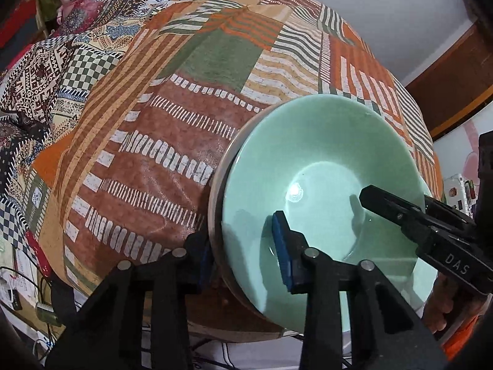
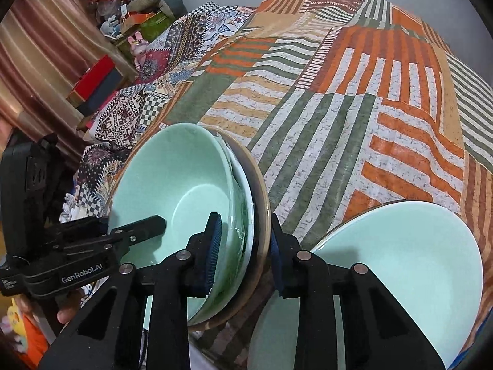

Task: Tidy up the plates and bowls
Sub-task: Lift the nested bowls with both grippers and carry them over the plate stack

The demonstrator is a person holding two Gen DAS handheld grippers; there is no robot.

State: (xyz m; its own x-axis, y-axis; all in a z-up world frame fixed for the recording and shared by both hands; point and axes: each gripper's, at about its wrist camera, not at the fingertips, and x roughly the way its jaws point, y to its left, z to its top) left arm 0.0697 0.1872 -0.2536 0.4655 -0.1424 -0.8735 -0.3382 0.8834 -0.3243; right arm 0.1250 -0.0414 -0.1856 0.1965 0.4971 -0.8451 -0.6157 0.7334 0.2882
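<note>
A stack of a pale green bowl [image 1: 323,160] and plates under it, the lowest with a tan rim [image 2: 262,185], sits tilted at the near edge of the patchwork-covered table [image 1: 185,92]. My left gripper [image 1: 243,246] is shut on the stack's near rim, one pad inside the bowl, one under the plates. My right gripper [image 2: 246,246] is shut on the opposite rim of the same stack [image 2: 172,178]; its finger also shows in the left wrist view [image 1: 382,203]. A second pale green plate [image 2: 406,262] lies to the right on the table.
The orange, green and white patchwork cloth [image 2: 354,92] covers the table far and right. A second patterned cloth [image 1: 61,61] lies at the left. Boxes and toys [image 2: 123,15] pile at the back left beside a curtain. Cables [image 1: 30,302] hang below the table edge.
</note>
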